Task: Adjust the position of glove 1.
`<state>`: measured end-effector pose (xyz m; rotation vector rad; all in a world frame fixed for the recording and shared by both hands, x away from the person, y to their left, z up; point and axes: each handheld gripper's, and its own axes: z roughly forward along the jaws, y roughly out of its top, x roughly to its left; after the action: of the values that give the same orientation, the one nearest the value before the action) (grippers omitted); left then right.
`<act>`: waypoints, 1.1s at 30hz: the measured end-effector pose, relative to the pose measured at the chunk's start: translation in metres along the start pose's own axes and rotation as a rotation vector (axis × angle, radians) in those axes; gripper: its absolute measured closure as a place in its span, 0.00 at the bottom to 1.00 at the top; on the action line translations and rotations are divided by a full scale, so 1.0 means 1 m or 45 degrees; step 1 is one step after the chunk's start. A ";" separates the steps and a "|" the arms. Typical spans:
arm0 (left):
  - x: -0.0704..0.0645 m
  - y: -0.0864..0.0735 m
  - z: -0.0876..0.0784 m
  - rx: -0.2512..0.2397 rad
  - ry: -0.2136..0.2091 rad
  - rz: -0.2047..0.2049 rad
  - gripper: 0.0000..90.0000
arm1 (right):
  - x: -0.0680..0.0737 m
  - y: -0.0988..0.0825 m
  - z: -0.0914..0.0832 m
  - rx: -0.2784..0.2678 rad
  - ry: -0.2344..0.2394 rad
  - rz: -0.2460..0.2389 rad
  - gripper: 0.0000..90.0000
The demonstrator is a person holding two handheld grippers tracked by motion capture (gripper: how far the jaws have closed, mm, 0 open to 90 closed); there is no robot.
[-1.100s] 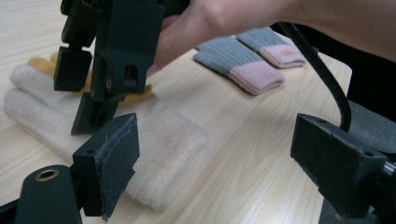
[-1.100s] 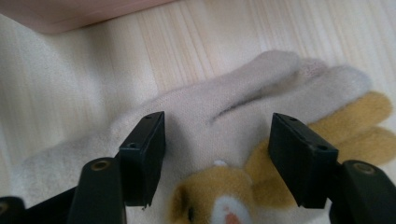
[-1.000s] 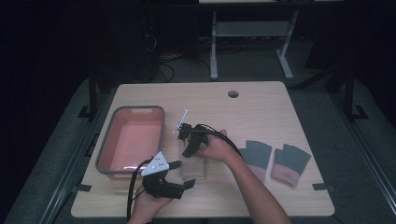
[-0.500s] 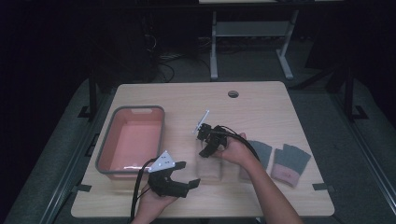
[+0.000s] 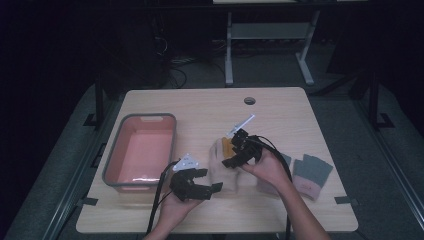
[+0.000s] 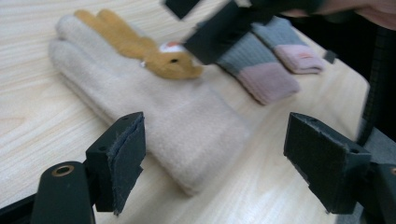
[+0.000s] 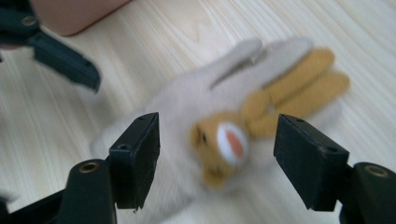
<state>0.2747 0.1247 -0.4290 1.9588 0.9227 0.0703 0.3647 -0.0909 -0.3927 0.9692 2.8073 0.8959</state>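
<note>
We see a cream fleece glove with an orange-brown rabbit appliqué lying flat on the pale wooden table, near the centre, its fingers pointing to the far side (the rabbit's white and red muzzle faces up). Two grey knit gloves with pink cuffs lie to its right. A grey plastic bin with a pink inside sits at the left of the table; nothing shows inside it.

The left gripper is near the glove's cuff; its jaws stand wide, have just been closing slightly, and hold nothing. The right gripper hovers over the rabbit; its jaws stand wide, have just been opening, with the glove below them, ungripped.
</note>
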 end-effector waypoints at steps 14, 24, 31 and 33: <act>0.012 -0.002 0.025 0.092 0.050 -0.225 0.22 | -0.010 -0.045 0.009 -0.050 0.040 0.283 0.39; 0.024 -0.006 0.035 0.159 0.026 -0.369 0.31 | -0.013 -0.059 0.022 -0.122 0.123 0.432 0.40; 0.027 -0.007 0.040 0.175 0.003 -0.391 0.40 | -0.015 -0.064 0.025 -0.147 0.141 0.516 0.45; 0.026 -0.007 0.041 0.182 -0.003 -0.392 0.43 | -0.015 -0.064 0.028 -0.158 0.144 0.530 0.46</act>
<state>0.3055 0.1127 -0.4652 1.9216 1.2456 -0.1793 0.3473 -0.1266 -0.4521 1.5606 2.6385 1.1819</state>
